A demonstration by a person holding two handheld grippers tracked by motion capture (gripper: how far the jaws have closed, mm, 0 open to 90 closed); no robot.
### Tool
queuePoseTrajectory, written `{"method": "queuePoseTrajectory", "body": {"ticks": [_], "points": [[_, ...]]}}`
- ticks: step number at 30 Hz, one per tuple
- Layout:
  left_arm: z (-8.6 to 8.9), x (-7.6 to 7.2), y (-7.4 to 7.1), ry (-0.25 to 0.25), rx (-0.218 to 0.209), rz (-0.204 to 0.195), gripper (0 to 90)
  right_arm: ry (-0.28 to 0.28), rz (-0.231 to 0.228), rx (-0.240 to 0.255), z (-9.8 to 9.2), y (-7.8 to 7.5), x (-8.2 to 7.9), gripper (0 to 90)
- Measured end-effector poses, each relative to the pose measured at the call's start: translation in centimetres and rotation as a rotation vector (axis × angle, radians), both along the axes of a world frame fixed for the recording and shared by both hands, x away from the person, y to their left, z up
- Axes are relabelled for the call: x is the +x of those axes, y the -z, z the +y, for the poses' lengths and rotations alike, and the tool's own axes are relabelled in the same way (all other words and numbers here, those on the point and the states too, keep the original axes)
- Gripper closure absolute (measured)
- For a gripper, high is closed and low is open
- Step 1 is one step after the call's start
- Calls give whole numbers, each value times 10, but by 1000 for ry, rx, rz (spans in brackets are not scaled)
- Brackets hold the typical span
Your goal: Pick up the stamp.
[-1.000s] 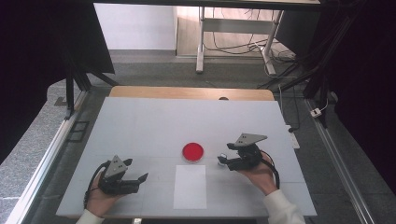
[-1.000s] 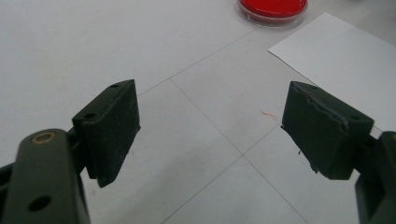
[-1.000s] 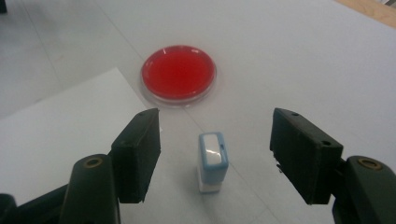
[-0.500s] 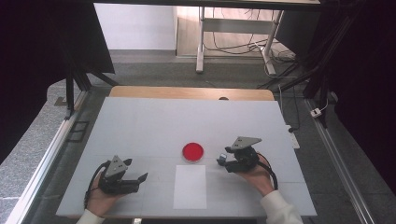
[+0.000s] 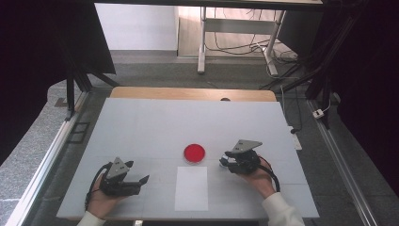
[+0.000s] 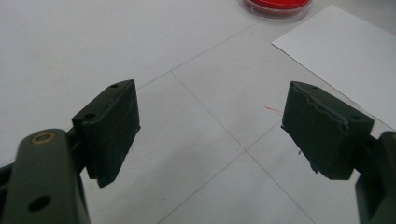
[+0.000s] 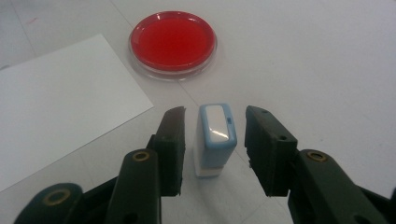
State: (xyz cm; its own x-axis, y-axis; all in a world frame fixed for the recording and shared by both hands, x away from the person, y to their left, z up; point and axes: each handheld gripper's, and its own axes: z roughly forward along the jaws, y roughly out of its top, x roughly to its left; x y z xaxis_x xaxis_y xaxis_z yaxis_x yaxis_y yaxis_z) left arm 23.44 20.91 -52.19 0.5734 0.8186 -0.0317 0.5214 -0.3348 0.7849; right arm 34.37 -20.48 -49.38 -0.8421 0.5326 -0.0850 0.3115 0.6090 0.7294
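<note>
Right hand-held gripper closing in on the stamp

A small blue-and-white stamp (image 7: 214,138) stands upright on the bench (image 5: 141,127), just beside the white sheet of paper (image 5: 191,188) and at about 4 o'clock from the red ink pad (image 5: 194,153) in the high view. In the right gripper view it sits between the two black jaws of the right hand-held gripper (image 7: 212,149), a gap showing on each side — the jaws have just been closing around it, yet the pads do not press on it, so it is bracketed and not gripped.

The left hand-held gripper (image 6: 210,135) rests at about 8 o'clock from the paper, its jaws wide apart with nothing between them, the bare bench beneath.

The step in hand looks like picking up the stamp, probably to ink it on the red pad and press it on the paper. To do it well:
- Keep the stamp centred between the pads; the left gap looks narrower than the right, so one pad could touch first and tip or slide the stamp
- Close slowly and squarely on the flat sides of the blue body, low enough to avoid pivoting
- Lift straight up only once both pads press — then carry it level toward the ink pad at 11 o'clock in the right gripper view
</note>
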Motion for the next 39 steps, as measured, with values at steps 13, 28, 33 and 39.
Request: {"method": "queuePoseTrajectory", "body": {"ticks": [13, 28, 33, 39], "points": [[0, 1, 1, 0, 5, 3, 191, -1, -16, 11, -3, 0, 0, 751], [2, 1, 2, -4, 7, 2, 192, 32, -46, 84, -11, -7, -1, 753], [1, 1, 3, -5, 10, 5, 193, 49, -44, 109, -14, -9, -1, 753], [2, 2, 3, -11, 10, 7, 194, 52, -36, 149, -16, -12, -2, 753]]}}
